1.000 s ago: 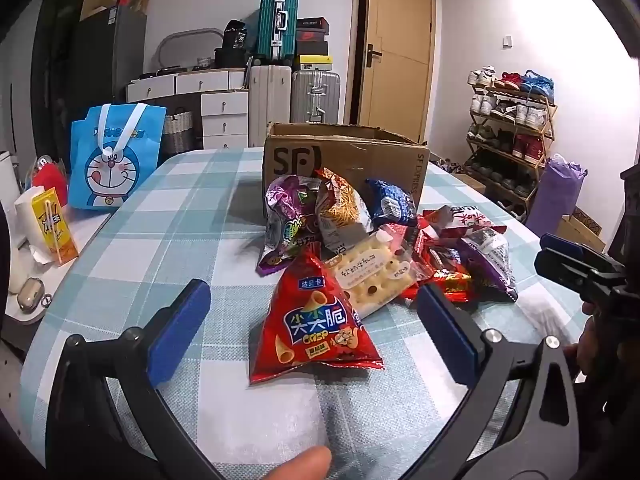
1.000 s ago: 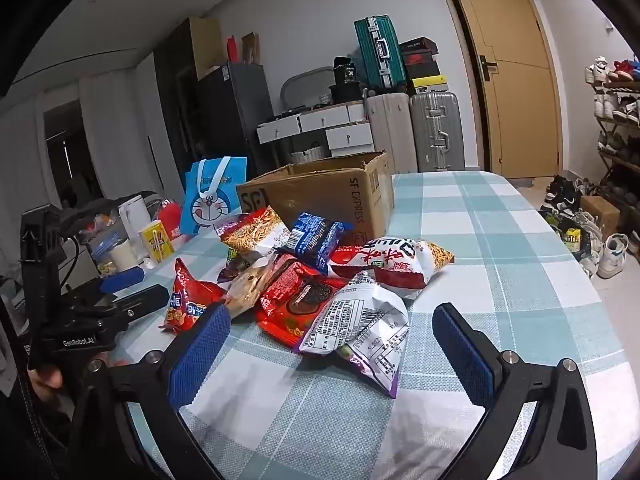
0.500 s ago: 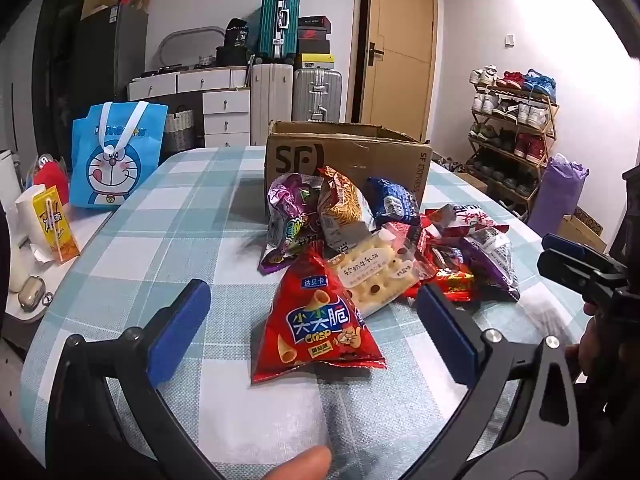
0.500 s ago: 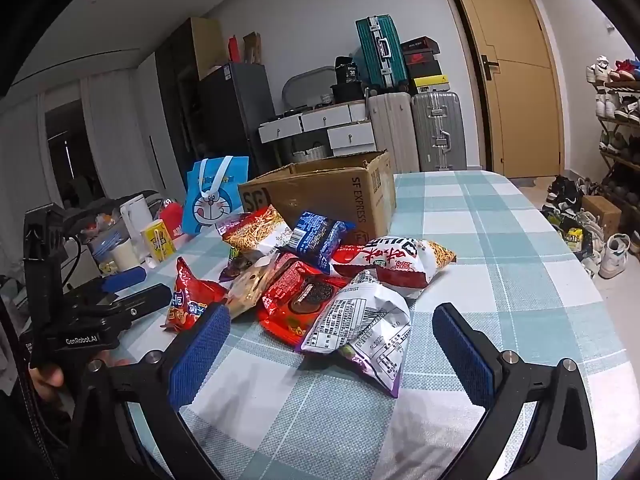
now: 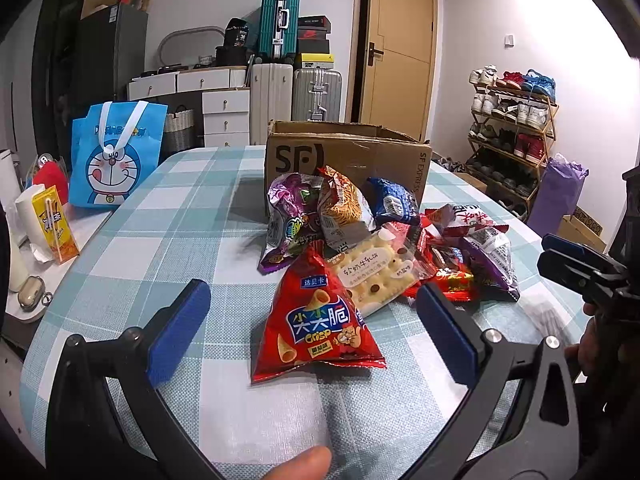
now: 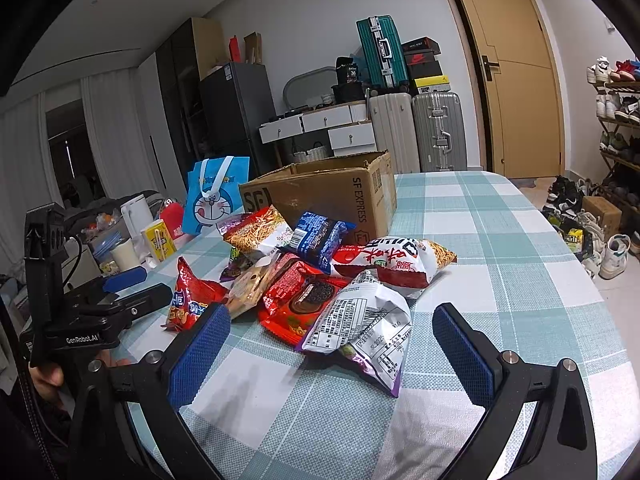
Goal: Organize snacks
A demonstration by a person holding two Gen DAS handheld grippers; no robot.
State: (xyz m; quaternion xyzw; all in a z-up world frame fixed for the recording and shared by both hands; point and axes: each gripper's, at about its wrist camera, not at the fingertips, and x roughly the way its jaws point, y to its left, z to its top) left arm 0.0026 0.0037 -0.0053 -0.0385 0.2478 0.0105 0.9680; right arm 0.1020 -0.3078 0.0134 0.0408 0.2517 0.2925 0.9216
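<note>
Nothing looks sorted yet. The snacks (image 5: 360, 240) lie heaped mid-desk (image 5: 160, 240), touching the front of the open box (image 5: 348, 160); its inside is hidden. Both tongs, left (image 5: 312, 320) and right (image 6: 332, 344), gape apart and empty just short of the heap. Every bag seems left to move.

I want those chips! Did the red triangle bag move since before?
No. The red triangle bag lies in the same spot before the cardboard box; neither hand-held gripper touches it.
</note>
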